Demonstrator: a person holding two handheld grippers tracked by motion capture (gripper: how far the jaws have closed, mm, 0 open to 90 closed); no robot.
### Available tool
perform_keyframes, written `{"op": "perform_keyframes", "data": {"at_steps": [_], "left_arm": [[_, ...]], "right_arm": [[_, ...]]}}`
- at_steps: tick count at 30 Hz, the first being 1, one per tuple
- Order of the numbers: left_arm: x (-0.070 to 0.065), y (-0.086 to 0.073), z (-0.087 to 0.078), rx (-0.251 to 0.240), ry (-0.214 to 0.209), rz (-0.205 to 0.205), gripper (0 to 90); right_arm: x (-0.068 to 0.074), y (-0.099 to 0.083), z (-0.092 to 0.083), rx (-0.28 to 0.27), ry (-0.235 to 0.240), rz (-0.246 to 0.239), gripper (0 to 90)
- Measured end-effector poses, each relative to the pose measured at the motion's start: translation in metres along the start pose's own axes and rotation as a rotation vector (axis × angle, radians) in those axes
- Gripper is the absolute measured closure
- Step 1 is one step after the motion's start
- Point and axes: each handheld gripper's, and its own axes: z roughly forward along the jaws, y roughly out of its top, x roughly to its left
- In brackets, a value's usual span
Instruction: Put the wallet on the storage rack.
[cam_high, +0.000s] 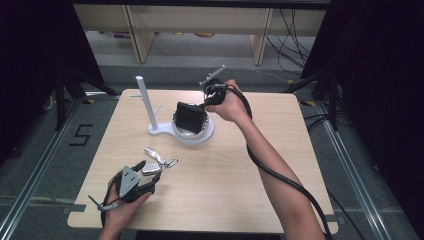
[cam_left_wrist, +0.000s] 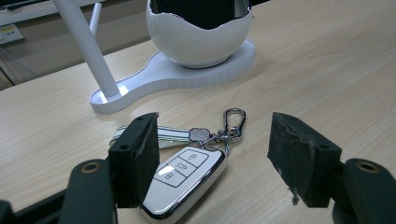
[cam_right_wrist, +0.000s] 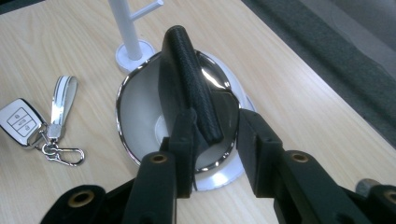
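Wallet in the bowl, key fob on the table.
Right gripper (cam_right_wrist: 212, 140), jaws slightly apart around the wallet (cam_right_wrist: 187, 79) standing in the bowl (cam_right_wrist: 135, 102); left gripper (cam_left_wrist: 210, 163), jaws wide, straddles the near-left key fob (cam_left_wrist: 184, 175).

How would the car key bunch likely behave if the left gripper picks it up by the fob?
The key fob has glossy white and chrome faces, so it may slip between the pads. The strap and carabiner clip hang off a ring and would probably dangle and swing.
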Motion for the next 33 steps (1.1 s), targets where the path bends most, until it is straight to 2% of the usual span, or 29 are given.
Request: {"op": "perform_keyframes", "data": {"at_steps": [1, 5, 6, 7, 8, 9, 13, 14, 15, 17, 18, 19, 20, 21, 22, 24, 25, 26, 27, 29, 30, 31, 33], "left_arm": [[0.000, 0.000, 0.000, 0.003, 0.003, 0.000, 32.9], [0.000, 0.000, 0.001, 0.002, 0.000, 0.000, 32.9], [0.000, 0.000, 0.001, 0.003, 0.001, 0.002, 32.9], [0.000, 0.000, 0.001, 0.008, 0.002, 0.004, 32.9], [0.000, 0.000, 0.001, 0.008, 0.002, 0.004, 32.9], [0.000, 0.000, 0.001, 0.009, 0.002, 0.009, 32.9], [0.000, 0.001, 0.000, 0.020, 0.008, 0.009, 32.9], [0.000, 0.001, 0.000, 0.022, 0.010, 0.009, 32.9], [0.000, 0.001, 0.000, 0.025, 0.014, 0.004, 32.9], [0.000, 0.001, 0.001, 0.026, 0.014, 0.003, 32.9], [0.000, 0.001, 0.001, 0.031, 0.015, 0.002, 32.9], [0.000, 0.001, 0.002, 0.025, 0.013, 0.002, 32.9], [0.000, 0.001, 0.002, 0.025, 0.013, 0.002, 32.9], [0.000, 0.001, 0.002, 0.026, 0.015, 0.003, 32.9], [0.000, 0.001, 0.002, 0.026, 0.017, 0.002, 32.9], [0.001, 0.001, 0.002, 0.030, 0.019, 0.001, 32.9], [0.001, 0.001, 0.002, 0.032, 0.021, -0.004, 32.9], [0.001, 0.001, 0.002, 0.025, 0.022, -0.009, 32.9], [0.001, 0.001, 0.001, 0.034, 0.025, -0.009, 32.8], [0.001, 0.001, 0.001, 0.034, 0.024, -0.009, 32.9], [0.001, 0.001, 0.001, 0.035, 0.023, -0.009, 32.9], [0.002, 0.001, 0.002, 0.028, 0.017, -0.012, 32.9], [0.001, 0.001, 0.002, 0.041, 0.022, -0.011, 33.0]], "right_arm": [[0.002, -0.002, -0.003, 0.007, -0.003, 0.027, 67.0], [-0.001, -0.014, -0.009, -0.015, -0.005, 0.007, 63.6], [0.000, -0.018, -0.011, -0.008, 0.000, 0.036, 63.1], [-0.002, -0.025, -0.014, -0.008, -0.004, 0.048, 62.1], [-0.002, -0.025, -0.014, -0.008, -0.004, 0.048, 62.1], [-0.001, -0.029, -0.016, 0.003, 0.004, 0.073, 61.3], [-0.004, -0.047, -0.023, -0.006, 0.007, 0.085, 58.8], [-0.004, -0.052, -0.026, -0.007, 0.005, 0.094, 58.0], [-0.003, -0.064, -0.030, -0.006, 0.018, 0.127, 56.0], [-0.004, -0.071, -0.032, -0.016, 0.012, 0.123, 55.2], [-0.004, -0.078, -0.034, -0.017, 0.013, 0.124, 54.7], [-0.002, -0.093, -0.037, -0.018, 0.019, 0.148, 54.3], [-0.002, -0.093, -0.037, -0.018, 0.019, 0.148, 54.3], [-0.001, -0.111, -0.038, -0.034, 0.018, 0.156, 54.2], [-0.001, -0.111, -0.038, -0.034, 0.018, 0.156, 54.2], [0.000, -0.127, -0.040, -0.022, 0.015, 0.162, 54.2], [0.001, -0.136, -0.040, -0.038, 0.014, 0.180, 54.3], [0.001, -0.144, -0.041, -0.039, 0.009, 0.177, 54.3], [0.003, -0.161, -0.041, -0.048, 0.007, 0.202, 54.2], [0.004, -0.177, -0.044, -0.029, 0.007, 0.217, 54.0], [0.004, -0.177, -0.044, -0.029, 0.007, 0.217, 54.0], [0.006, -0.192, -0.044, -0.039, 0.007, 0.233, 53.7], [0.008, -0.204, -0.046, -0.048, 0.000, 0.268, 53.4]]}}
